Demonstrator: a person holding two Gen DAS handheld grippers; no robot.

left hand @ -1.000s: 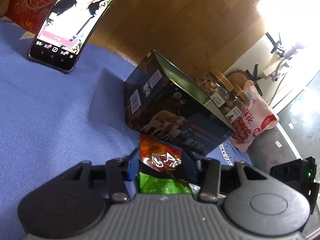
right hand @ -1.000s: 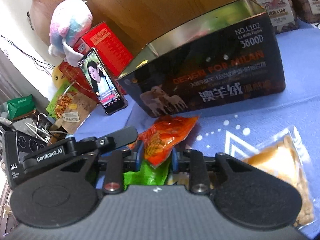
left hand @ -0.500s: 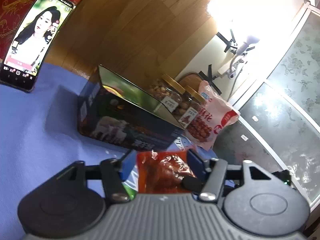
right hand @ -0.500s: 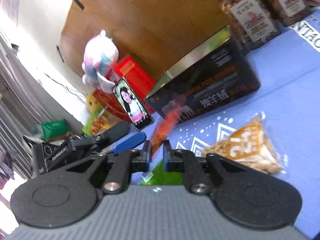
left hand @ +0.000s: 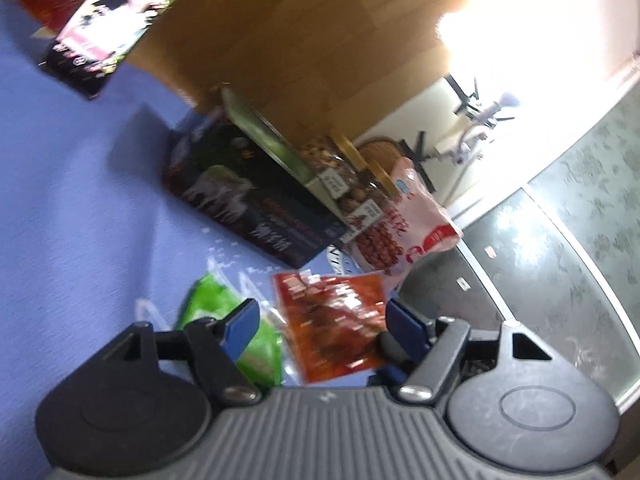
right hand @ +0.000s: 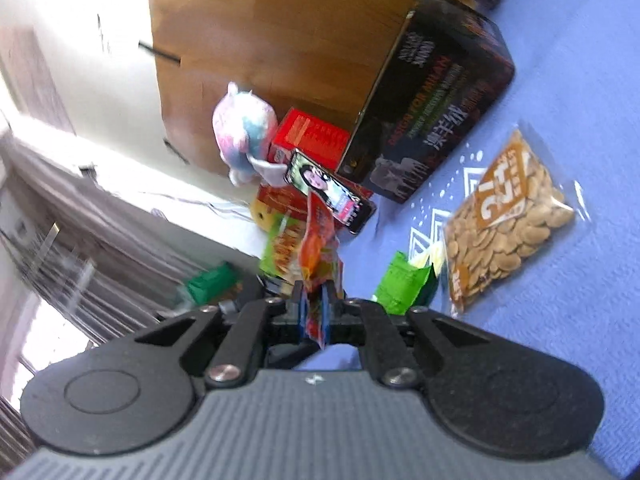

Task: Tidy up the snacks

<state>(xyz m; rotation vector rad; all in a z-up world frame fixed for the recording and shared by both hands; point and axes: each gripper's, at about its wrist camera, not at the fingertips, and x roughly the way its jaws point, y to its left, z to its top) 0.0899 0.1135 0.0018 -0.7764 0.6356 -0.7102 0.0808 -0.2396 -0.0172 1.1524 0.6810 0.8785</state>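
Observation:
A red-orange snack packet [left hand: 332,320] hangs between the blue pads of my left gripper [left hand: 322,316]. Its jaws are opening and neither pad touches the packet. In the right wrist view the same packet [right hand: 320,248] stands edge-on, with my right gripper [right hand: 314,296] shut on its lower edge. A green packet [left hand: 216,304] lies on the blue cloth [left hand: 80,220] just below the left fingers, and shows again [right hand: 404,280] to the right of the right gripper. Farther right lies a clear bag of pale seeds [right hand: 508,224]. Beyond stands a dark open box [left hand: 256,200].
Two nut jars [left hand: 340,168] and a pink peanut bag [left hand: 404,224] stand behind the box. A lit phone [right hand: 328,188] leans by a red box [right hand: 312,136] and a plush toy [right hand: 244,128]. The cloth's edge drops to a dark floor [left hand: 500,260] at right.
The left jaws have spread off the red-orange packet. The right jaws have shut on it and rolled, so the packet now stands edge-on. Both views have swung.

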